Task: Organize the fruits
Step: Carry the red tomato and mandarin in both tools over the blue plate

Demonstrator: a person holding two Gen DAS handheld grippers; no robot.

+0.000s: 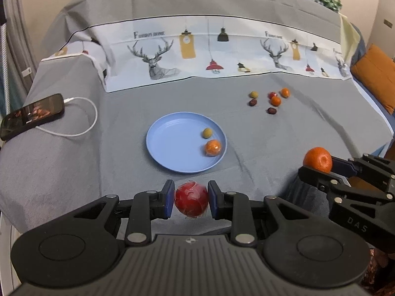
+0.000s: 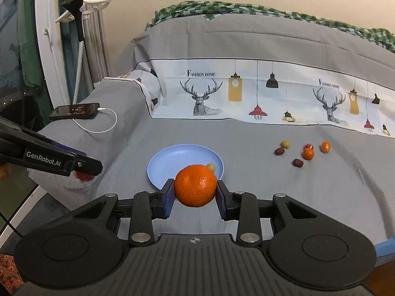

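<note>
Our left gripper (image 1: pixel 191 201) has its two blue pads closed tight on a round red fruit wrapped in thin crinkled clear film (image 1: pixel 191 201); one pad presses on each side and the jaws stand only as wide as the fruit. Our right gripper (image 2: pixel 195 189) is clamped in the same way on a round orange mandarin with a dimpled matte peel (image 2: pixel 195 189). In the left wrist view this gripper (image 1: pixel 318 166) comes in from the right edge with the mandarin (image 1: pixel 317 159) at its tip. Both tools are black plastic with ribbed bodies and metal rivets at the joints.

Just past the grippers lies a round light-blue plastic plate with a low raised rim (image 1: pixel 172 143). On its right part there are two fruits: a small olive-green oval fruit (image 1: pixel 207 133) and, near it, a small orange fruit in shiny clear wrap (image 1: pixel 213 147). In the right wrist view the held mandarin hides part of this plate (image 2: pixel 172 162).

Farther away and to the right, well apart from the plate, a small group of loose fruits (image 1: pixel 269 100) rests on the cloth: one more green-yellow one, two dark brown-red wrinkled ones, two small orange ones and one small red one.

Everything lies on a smooth grey bed sheet with soft folds (image 1: pixel 123 113). Behind it runs a white printed fabric band with deer heads and hanging lamps (image 1: pixel 197 54). At the left, a black smartphone (image 1: pixel 32 116) lies on a raised part of the sheet, with a white charging cable (image 1: pixel 88 123) plugged in and curling beside it.
</note>
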